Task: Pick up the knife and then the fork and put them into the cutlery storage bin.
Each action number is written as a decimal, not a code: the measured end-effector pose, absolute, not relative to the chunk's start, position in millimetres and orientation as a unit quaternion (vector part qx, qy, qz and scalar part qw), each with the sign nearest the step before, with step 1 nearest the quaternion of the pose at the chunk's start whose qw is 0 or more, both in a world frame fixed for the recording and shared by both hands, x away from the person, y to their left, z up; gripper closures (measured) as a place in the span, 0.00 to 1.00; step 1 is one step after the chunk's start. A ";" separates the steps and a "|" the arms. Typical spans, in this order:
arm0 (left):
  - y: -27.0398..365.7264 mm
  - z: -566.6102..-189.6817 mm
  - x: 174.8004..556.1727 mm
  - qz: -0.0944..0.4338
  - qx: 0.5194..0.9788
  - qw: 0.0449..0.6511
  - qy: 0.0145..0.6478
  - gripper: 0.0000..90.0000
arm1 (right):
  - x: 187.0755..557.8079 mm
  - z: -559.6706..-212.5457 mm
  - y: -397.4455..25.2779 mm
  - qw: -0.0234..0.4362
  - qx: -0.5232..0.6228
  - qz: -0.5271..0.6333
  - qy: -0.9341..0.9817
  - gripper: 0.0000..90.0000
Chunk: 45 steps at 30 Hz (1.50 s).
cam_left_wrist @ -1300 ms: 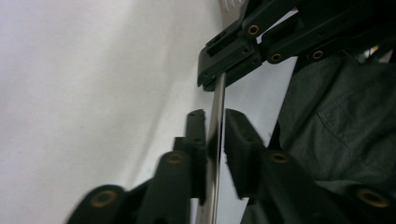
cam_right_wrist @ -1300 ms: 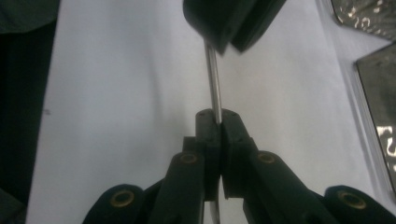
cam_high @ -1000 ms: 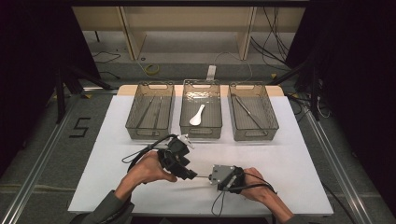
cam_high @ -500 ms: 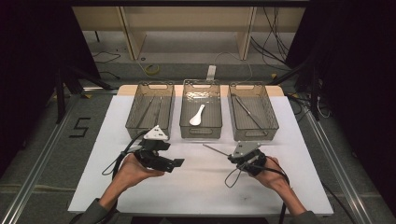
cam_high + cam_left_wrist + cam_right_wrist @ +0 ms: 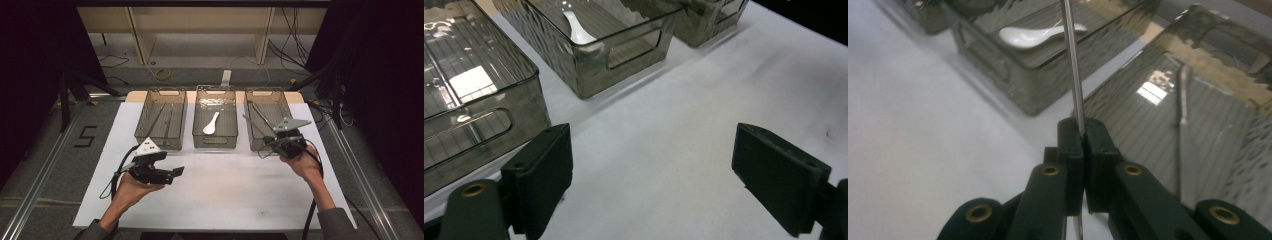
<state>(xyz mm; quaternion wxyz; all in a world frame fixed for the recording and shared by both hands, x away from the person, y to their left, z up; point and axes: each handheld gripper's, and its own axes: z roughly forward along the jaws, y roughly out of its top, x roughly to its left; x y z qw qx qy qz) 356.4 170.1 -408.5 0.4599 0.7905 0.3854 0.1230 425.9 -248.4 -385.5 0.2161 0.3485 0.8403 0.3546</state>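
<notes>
grippers: two, one in each hand of the person.
left gripper (image 5: 172,172): held low over the white table (image 5: 225,195), in front of the left bin; in its own view the two black jaws stand wide apart with nothing between them, bare table surface under them.
right gripper (image 5: 265,142): held at the front edge of the right bin; its jaws are pressed together on a thin metal rod (image 5: 1071,60).
metal rod: one in the jaws; it goes up and away from the jaws, and in the high view its free end (image 5: 248,120) points over the right bin, above the bin floor and not lying in it.
bins: three clear grey plastic bins in one row at the far side of the table.
left bin (image 5: 161,142): long thin metal pieces lie in it, two as far as i can count; what kind i cannot tell.
middle bin (image 5: 215,142): one white spoon (image 5: 211,123) lies on its floor.
right bin (image 5: 256,145): one long metal utensil (image 5: 1182,90) lies in it, near the held rod but apart from it.
hands: two, the left hand (image 5: 132,187) under its gripper, the right hand (image 5: 302,162) behind its gripper.
</notes>
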 end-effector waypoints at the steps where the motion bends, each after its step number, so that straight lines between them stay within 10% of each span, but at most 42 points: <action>1: 173.1 -408.7 356.1 0.117 0.784 0.471 0.388 0.18 | 429.9 -381.5 -250.7 0.216 0.357 0.357 0.836 0.98; 45: 201.6 -413.9 344.2 0.175 0.743 0.510 0.396 0.17 | 549.7 -412.7 -254.1 0.145 0.553 0.305 0.762 0.87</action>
